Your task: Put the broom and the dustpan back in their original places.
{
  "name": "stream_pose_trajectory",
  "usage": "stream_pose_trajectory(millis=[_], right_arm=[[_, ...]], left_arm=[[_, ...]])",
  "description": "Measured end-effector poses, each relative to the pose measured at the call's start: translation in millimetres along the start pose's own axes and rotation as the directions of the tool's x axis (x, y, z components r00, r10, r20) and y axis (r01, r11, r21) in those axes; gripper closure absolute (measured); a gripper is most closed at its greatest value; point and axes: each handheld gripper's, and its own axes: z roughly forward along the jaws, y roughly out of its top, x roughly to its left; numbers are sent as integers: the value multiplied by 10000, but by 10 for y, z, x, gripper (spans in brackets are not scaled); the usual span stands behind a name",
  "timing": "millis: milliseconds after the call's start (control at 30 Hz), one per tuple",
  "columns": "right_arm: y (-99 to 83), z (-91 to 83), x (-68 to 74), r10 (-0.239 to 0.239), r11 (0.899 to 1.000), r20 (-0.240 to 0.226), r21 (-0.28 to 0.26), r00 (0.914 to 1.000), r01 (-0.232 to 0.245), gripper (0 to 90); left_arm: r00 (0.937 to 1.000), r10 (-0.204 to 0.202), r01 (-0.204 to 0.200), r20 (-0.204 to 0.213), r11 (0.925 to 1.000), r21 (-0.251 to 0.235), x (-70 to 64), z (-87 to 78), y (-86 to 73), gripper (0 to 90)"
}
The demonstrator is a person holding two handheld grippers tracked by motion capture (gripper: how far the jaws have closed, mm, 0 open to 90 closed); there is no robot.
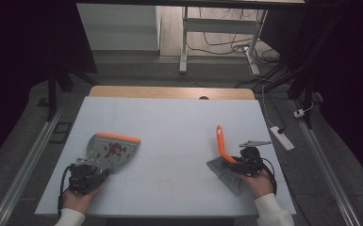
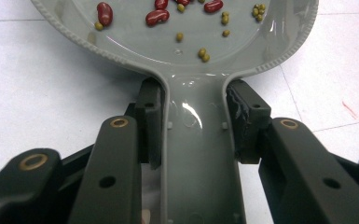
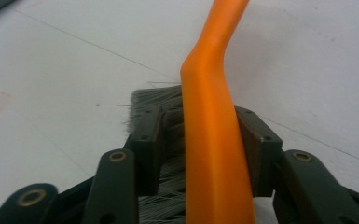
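A grey dustpan point(image 1: 109, 151) with an orange lip lies at the left of the white table, holding red beans point(image 1: 114, 149) and small green ones. My left gripper point(image 1: 86, 175) is shut on the dustpan's handle point(image 2: 196, 154); red beans point(image 2: 156, 17) and green beans point(image 2: 203, 54) lie in the pan. At the right, a brush with an orange handle point(image 1: 223, 143) and grey bristles point(image 1: 226, 173) rests on the table. My right gripper point(image 1: 248, 162) is shut on the brush handle point(image 3: 214, 140), with bristles point(image 3: 156, 98) showing behind the jaws.
The white table top point(image 1: 169, 122) has a wooden strip at its far edge. A power strip point(image 1: 282, 137) and cables lie on the floor to the right. A desk frame point(image 1: 184, 42) stands beyond the table.
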Motion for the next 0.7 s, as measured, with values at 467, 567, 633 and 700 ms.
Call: stream_pose_trajectory(millis=[467, 567, 633, 700], right_arm=[[-47, -34, -60, 127, 9998, 1485, -184, 9888, -101, 430], [-48, -130, 51, -370, 9972, 1580, -580, 9868, 466, 431], [-44, -173, 144, -821, 9926, 1205, -797, 9893, 921, 433], [-46, -178, 244, -1281, 9866, 690, -930, 9894, 1342, 435]], left_arm=[[9894, 1285, -1338, -673, 9876, -820, -10, -337, -22, 279], [9790, 2019, -2039, -298, 9737, -1017, -92, -381, 16, 295], [9702, 2409, -2365, 281, 9655, -1092, -140, -373, 41, 306], [9566, 2781, -2679, 866, 9568, -1129, -178, -339, 65, 325]])
